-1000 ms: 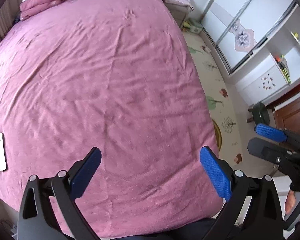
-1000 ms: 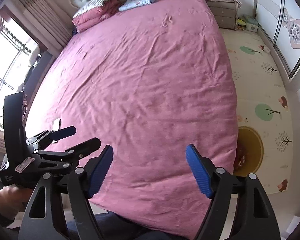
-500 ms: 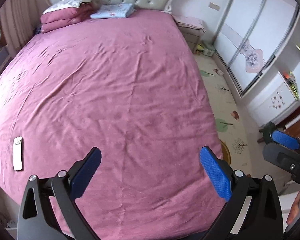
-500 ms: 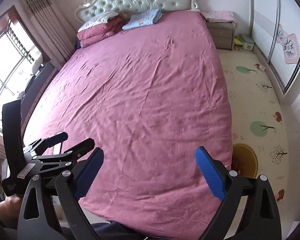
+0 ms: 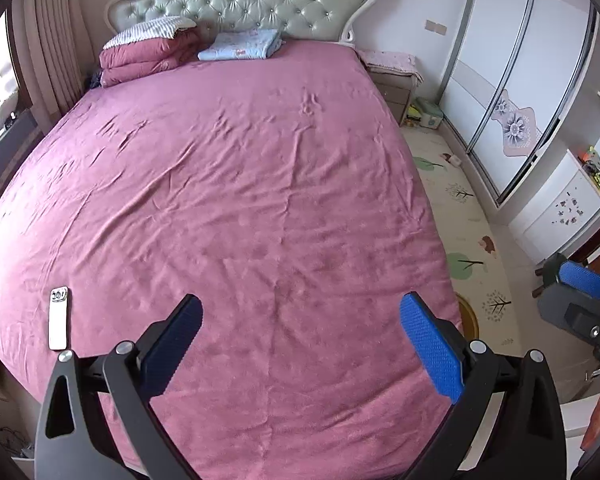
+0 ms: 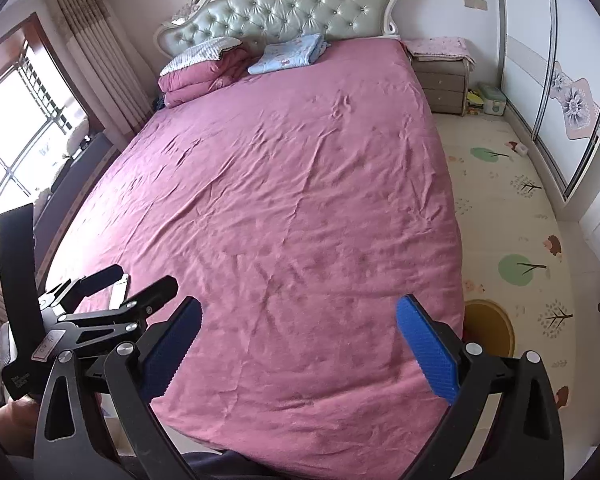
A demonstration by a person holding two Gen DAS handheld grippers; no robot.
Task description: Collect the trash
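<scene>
I hold my left tongs [image 5: 298, 338] spread wide over the foot of the bed [image 5: 240, 184], nothing between the blue pads [image 5: 430, 350]. My right tongs [image 6: 298, 338] are spread just as wide, also holding nothing, and hang above the same end of the pink sheet. In the right wrist view my left tongs show at the lower left, beside the bed's edge.

I can make out no trash on the sheet. A white phone [image 5: 58, 318] lies flat near the bed's left edge, close to my left tongs. At the far end, by the tufted headboard [image 5: 260, 4], sit a folded pink quilt [image 5: 148, 58] and a folded blue blanket [image 5: 242, 44]. A play mat [image 6: 512, 240] covers the floor to the right, beside the wardrobe [image 5: 512, 80].
</scene>
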